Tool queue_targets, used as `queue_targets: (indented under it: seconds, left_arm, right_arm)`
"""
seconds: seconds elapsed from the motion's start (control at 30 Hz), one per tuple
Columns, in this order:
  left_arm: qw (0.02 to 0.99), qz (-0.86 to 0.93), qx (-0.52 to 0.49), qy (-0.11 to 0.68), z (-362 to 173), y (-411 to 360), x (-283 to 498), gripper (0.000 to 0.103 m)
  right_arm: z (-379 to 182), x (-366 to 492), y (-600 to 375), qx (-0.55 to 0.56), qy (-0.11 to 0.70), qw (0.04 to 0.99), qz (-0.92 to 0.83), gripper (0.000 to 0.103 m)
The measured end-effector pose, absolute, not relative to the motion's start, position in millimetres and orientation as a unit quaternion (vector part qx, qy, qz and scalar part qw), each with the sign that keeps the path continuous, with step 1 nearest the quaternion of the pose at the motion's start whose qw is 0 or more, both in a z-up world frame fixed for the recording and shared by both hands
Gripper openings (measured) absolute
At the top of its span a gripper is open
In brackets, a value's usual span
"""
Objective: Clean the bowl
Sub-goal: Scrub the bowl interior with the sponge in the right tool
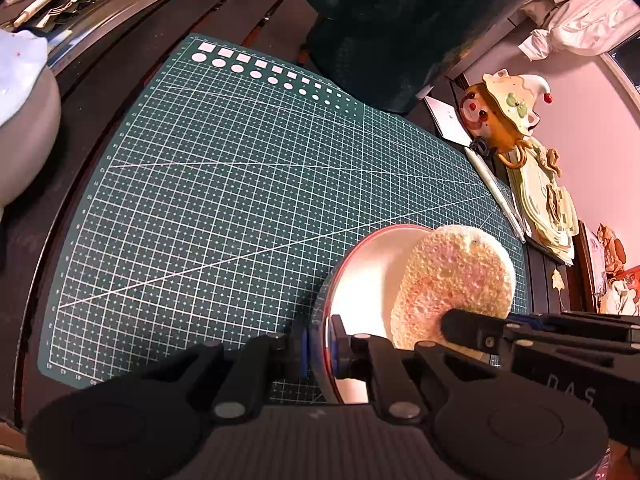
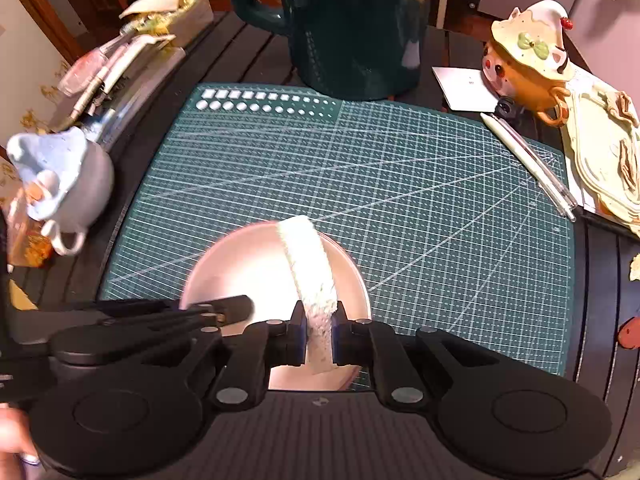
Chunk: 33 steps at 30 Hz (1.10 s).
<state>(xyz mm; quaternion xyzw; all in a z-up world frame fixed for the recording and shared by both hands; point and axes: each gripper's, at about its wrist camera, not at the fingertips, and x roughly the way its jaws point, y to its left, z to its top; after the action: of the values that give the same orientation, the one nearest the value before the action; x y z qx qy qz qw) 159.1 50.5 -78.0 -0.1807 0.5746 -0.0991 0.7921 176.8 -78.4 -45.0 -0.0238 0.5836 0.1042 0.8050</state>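
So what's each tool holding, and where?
Left tool pinches the bowl by its rim; right tool clamps the sponge across its near end.

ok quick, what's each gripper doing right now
left gripper: shut on the bowl rim
right gripper: shut on the sponge, inside the bowl

Left wrist view: close, steep down, from bowl's (image 1: 352, 280) side. Right wrist view: close, steep down over bowl (image 2: 240, 272). Shared: mat (image 1: 224, 200) (image 2: 400, 200), jug (image 1: 400, 32) (image 2: 352, 28), sponge (image 1: 452, 276) (image 2: 310, 272).
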Motion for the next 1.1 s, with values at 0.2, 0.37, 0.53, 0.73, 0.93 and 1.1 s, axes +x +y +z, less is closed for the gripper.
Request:
queue_targets:
  seconds: [0.2,0.37,0.53,0.73,0.93,1.1]
  left_arm:
    - [0.788,-0.105,-0.179,0.580,-78.0,51.2,159.9,0.010]
    - [0.783,-0.110,-0.169,0.588,-77.3,51.1,159.5,0.012]
    - [0.770,-0.130,-0.153,0.606,-75.5,52.3,159.1,0.016]
    - [0.750,-0.157,-0.160,0.623,-79.8,56.4,159.3,0.019]
    - [0.745,-0.166,-0.162,0.625,-81.6,57.7,158.5,0.020]
    - [0.744,-0.165,-0.165,0.626,-80.6,58.2,157.6,0.020]
  right_arm:
    - [-29.0,173.3,-74.5,-0.073,0.568,0.814,0.096,0.010]
    - [-6.8,168.7,-73.3,-0.086,0.551,0.823,0.108,0.010]
    - [-2.2,172.2,-78.2,-0.052,0.562,0.816,0.123,0.010]
    - [-29.0,174.3,-72.5,-0.027,0.593,0.795,0.125,0.010]
    - [-42.2,176.5,-66.3,-0.045,0.604,0.787,0.118,0.010]
    - [-30.3,178.1,-61.8,-0.083,0.601,0.788,0.106,0.010]
